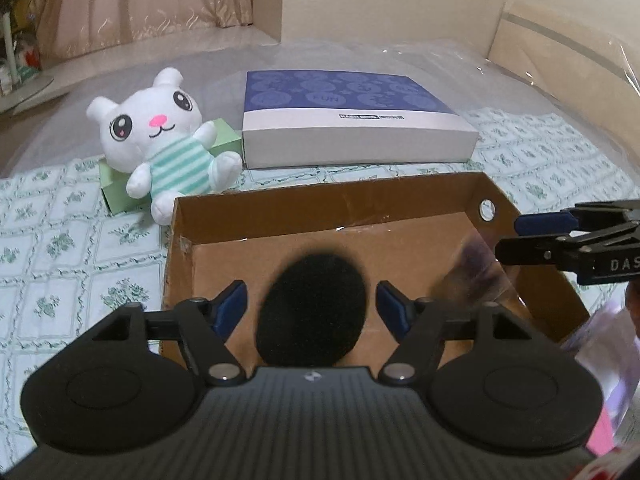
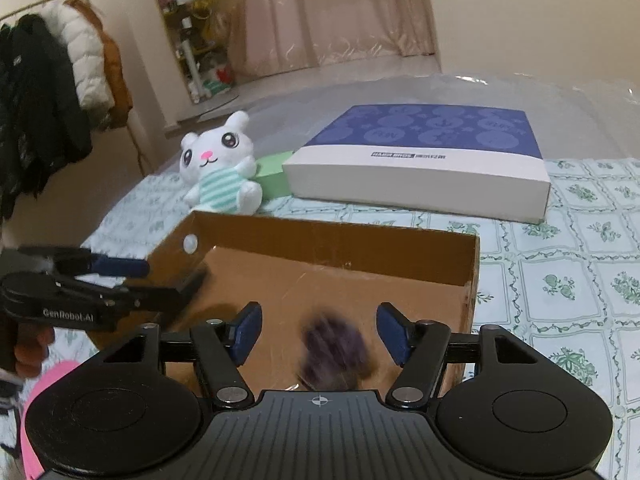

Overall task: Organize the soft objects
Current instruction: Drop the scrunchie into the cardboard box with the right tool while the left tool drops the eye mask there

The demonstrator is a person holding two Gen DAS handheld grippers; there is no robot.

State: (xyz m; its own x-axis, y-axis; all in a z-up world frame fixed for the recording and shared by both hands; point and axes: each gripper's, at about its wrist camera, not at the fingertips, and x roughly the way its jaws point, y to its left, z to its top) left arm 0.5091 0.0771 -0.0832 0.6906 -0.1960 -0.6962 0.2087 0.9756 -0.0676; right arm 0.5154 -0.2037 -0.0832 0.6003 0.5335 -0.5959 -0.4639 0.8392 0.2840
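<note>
Two handheld grippers are hovering over the open brown cardboard box (image 1: 360,240), both with fingers spread and pinching nothing. Between the fingers of the left gripper (image 1: 312,302) a black fuzzy oval pad (image 1: 310,312) is lying on the box floor, its long axis running away from the camera. Between those of the right gripper (image 2: 318,330) a blurred dark purple fluffy object (image 2: 334,350) is showing, perhaps in a clear wrapper; whether it is resting or dropping cannot be told. Beyond the box's far left corner, nearer the left gripper, the white plush bunny in a mint-striped shirt (image 1: 160,140) is leaning on a small green carton (image 1: 120,188), beside a flat blue-and-white box (image 1: 352,120). Everything is sitting on a bed with a green floral sheet (image 1: 60,240), partly under clear plastic. Pale curtains (image 2: 332,12) and hanging coats (image 2: 48,92) are filling the room behind.
</note>
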